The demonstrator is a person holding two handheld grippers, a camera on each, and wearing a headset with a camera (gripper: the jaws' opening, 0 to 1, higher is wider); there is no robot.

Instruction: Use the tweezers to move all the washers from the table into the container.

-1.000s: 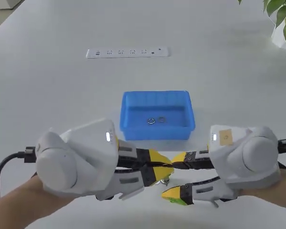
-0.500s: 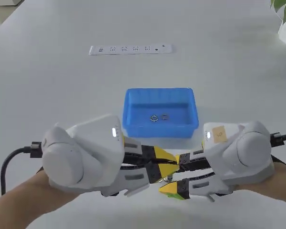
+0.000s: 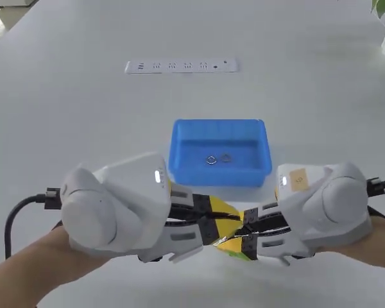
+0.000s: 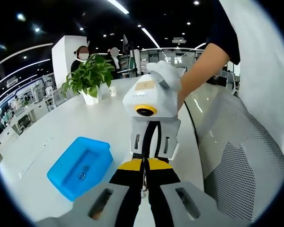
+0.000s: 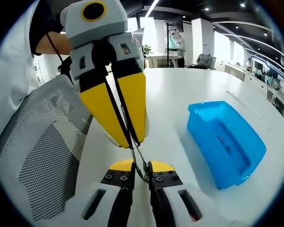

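Left gripper (image 5: 132, 139): yellow fingers pressed together on the slim metal tweezers (image 5: 135, 153). Right gripper (image 5: 141, 166): fingers closed to a narrow slot, pinching the other end of the tweezers, so the tool spans tip to tip. Two small metal ring washers (image 3: 210, 160) lie in the blue plastic container (image 3: 179, 138), just beyond the fingers on the white worktop (image 3: 83, 115). Whether others lie beneath the fingers cannot be told. Washers are likely light, hard and slippery — grip across the rim or through the hole.
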